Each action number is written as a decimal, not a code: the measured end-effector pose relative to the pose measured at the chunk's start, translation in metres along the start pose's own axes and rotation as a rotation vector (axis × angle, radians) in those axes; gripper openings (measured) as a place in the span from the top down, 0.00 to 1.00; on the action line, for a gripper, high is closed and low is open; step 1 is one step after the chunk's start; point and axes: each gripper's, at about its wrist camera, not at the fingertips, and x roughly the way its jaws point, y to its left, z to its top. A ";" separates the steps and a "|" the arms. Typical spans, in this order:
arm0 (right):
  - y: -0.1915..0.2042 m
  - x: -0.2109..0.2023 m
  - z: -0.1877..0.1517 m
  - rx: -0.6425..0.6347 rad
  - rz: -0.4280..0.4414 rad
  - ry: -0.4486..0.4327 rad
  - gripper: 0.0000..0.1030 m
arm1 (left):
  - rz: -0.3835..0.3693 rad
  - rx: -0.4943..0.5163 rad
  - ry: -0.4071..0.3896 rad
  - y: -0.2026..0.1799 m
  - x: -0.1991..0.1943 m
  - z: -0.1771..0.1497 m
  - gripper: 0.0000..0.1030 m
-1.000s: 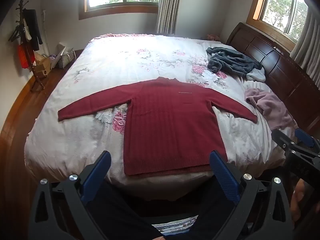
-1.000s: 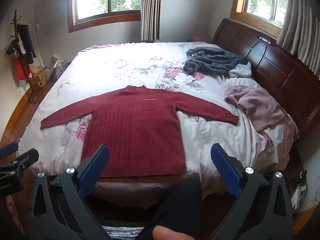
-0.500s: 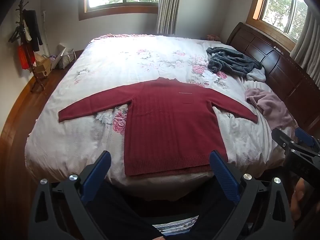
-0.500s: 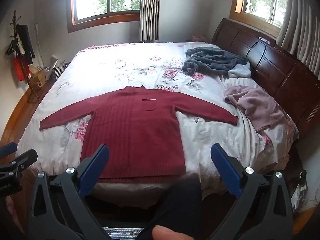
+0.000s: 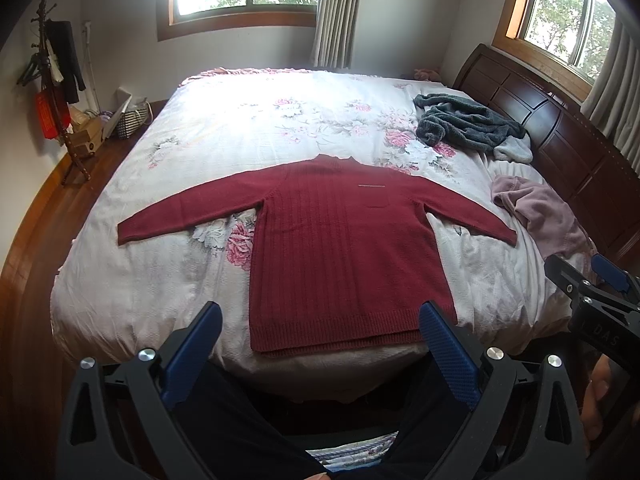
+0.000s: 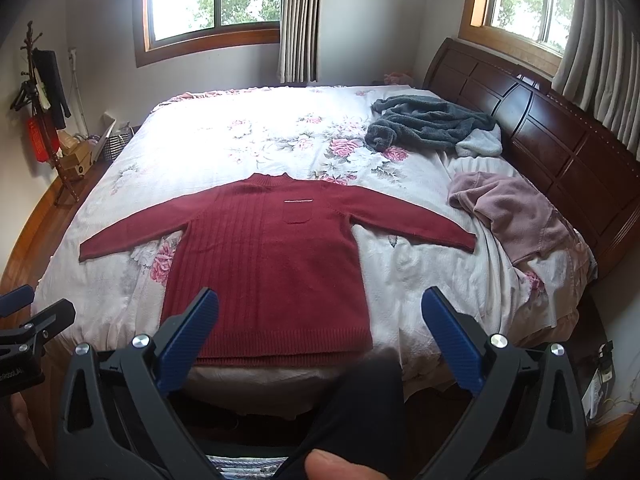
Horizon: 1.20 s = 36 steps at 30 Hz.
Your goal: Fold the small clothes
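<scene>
A dark red knitted sweater (image 5: 340, 248) (image 6: 272, 264) lies flat on the floral bed cover, sleeves spread to both sides, hem toward me at the bed's near edge. My left gripper (image 5: 320, 320) hangs open just short of the hem, nothing between its blue pads. My right gripper (image 6: 320, 312) is also open and empty, held near the hem's right part. Each gripper shows at the edge of the other's view: the right one (image 5: 592, 288) and the left one (image 6: 24, 320).
A grey fleece garment (image 6: 432, 124) and a pink garment (image 6: 516, 212) lie on the bed's right side by the dark wooden headboard (image 6: 560, 136). A coat rack (image 5: 52, 92) and boxes stand at the left wall. A person's dark trouser legs (image 5: 240, 420) are below the grippers.
</scene>
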 end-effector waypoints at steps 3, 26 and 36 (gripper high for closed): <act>0.000 -0.001 0.000 0.000 0.000 0.001 0.03 | 0.000 0.000 0.000 -0.001 0.000 0.000 0.04; -0.001 -0.001 0.001 0.001 0.000 -0.002 0.03 | 0.004 -0.002 -0.005 0.007 -0.001 0.000 0.04; -0.002 -0.003 0.001 0.002 -0.001 -0.006 0.03 | 0.002 0.003 -0.007 0.003 -0.006 -0.001 0.04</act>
